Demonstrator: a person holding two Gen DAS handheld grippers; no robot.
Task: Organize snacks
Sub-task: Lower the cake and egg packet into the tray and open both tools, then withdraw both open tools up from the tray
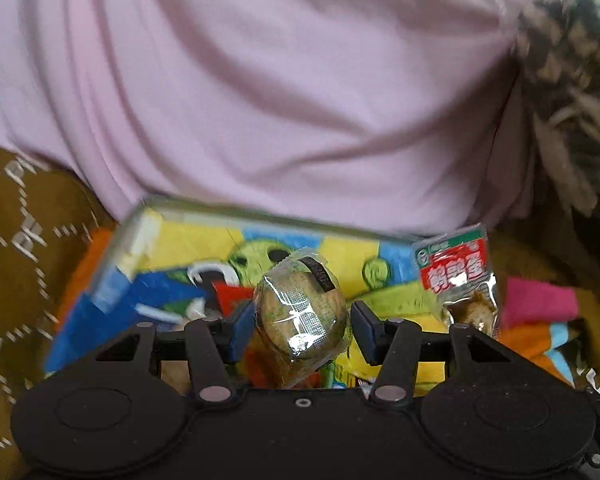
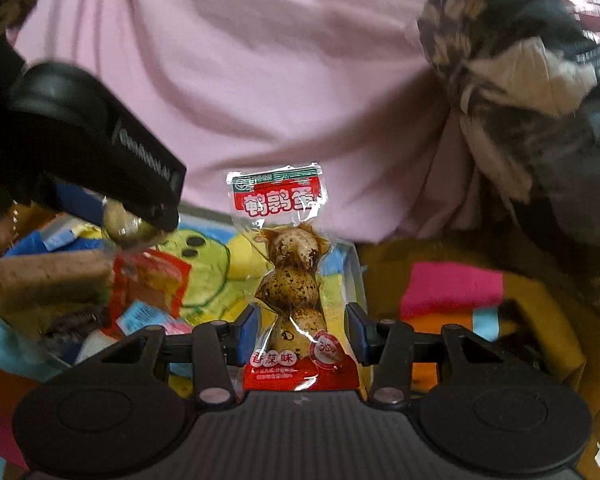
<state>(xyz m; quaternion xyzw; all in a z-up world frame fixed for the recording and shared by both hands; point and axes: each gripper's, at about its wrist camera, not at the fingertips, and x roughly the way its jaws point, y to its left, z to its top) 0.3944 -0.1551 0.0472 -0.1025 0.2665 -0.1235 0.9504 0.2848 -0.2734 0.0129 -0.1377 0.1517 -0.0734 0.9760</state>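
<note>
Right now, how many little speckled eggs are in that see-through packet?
3. In the quail egg packet between the right gripper's fingers they sit in a column: one at the top, one in the middle, one at the bottom just above the red label. None seem hidden.

Left gripper (image 1: 302,322): holding egg pack (image 1: 302,316) over box (image 1: 148,240).
Right gripper (image 2: 302,334): holding quail pack (image 2: 294,280) upright, right of left gripper.
Behind box: sitting person's shirt (image 1: 260,80).
</note>
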